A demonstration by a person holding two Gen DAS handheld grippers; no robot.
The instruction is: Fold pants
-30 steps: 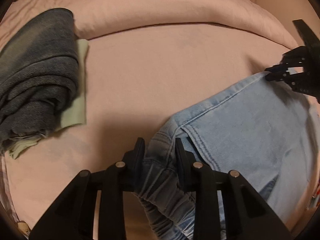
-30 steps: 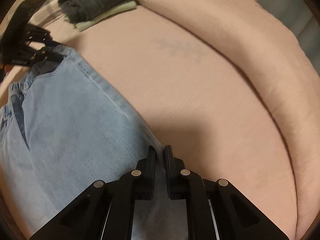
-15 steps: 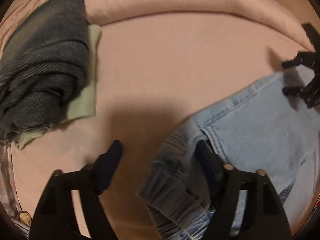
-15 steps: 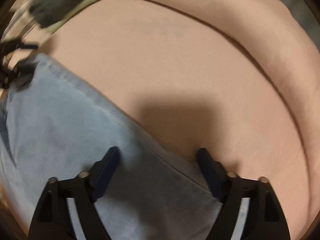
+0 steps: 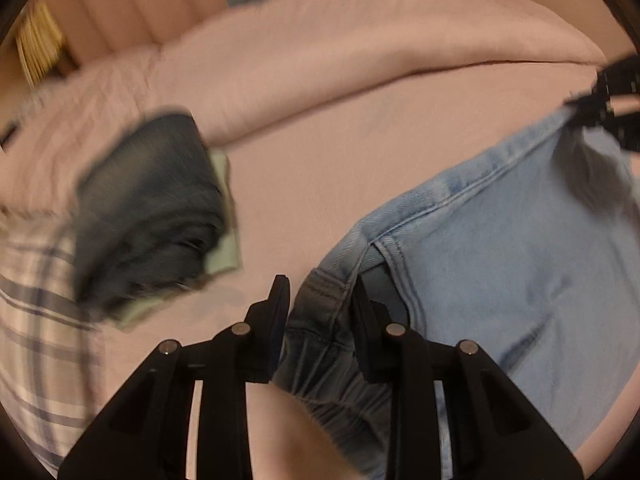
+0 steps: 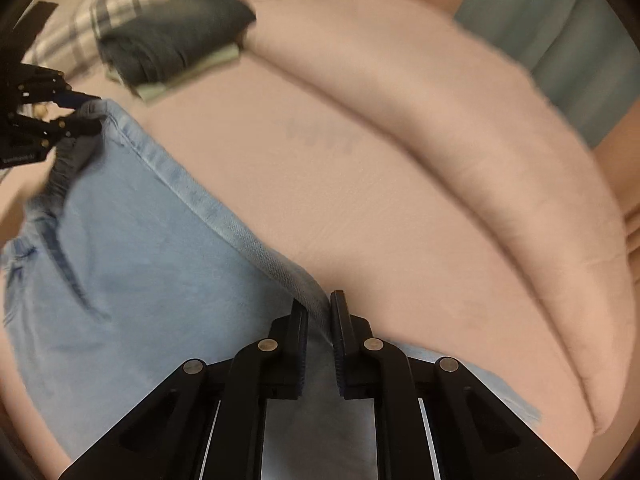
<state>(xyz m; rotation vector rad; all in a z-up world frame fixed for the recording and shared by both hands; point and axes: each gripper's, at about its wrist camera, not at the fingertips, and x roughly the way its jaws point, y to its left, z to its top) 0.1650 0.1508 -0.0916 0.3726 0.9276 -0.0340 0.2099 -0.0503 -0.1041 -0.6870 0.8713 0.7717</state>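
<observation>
Since half a second ago: jaws of both tools closed again on the denim after standing wide apart; views tilted up, blurred by motion. Left gripper (image 5: pixel 320 300) clenched on the gathered elastic waistband corner of the pants (image 5: pixel 500 248). Right gripper (image 6: pixel 319 312) pinched shut on the seamed edge farther along the same side. Pants lying on the pink bed (image 5: pixel 320 152), light-blue panel spread between the two grips. Long axis running from waistband at the left grip toward the right grip and beyond; leg ends out of view, so pointing direction past the right tool not determinable. Beyond, well apart from the pants: folded dark jeans (image 5: pixel 148 208) on a pale green cloth (image 5: pixel 224 256), then the rolled pink duvet (image 5: pixel 360 40). Likely risks: thick bunched waistband slipping from the left grip under tension; uneven lift skewing the fold; thin single-edge hold at the right pulling free.
</observation>
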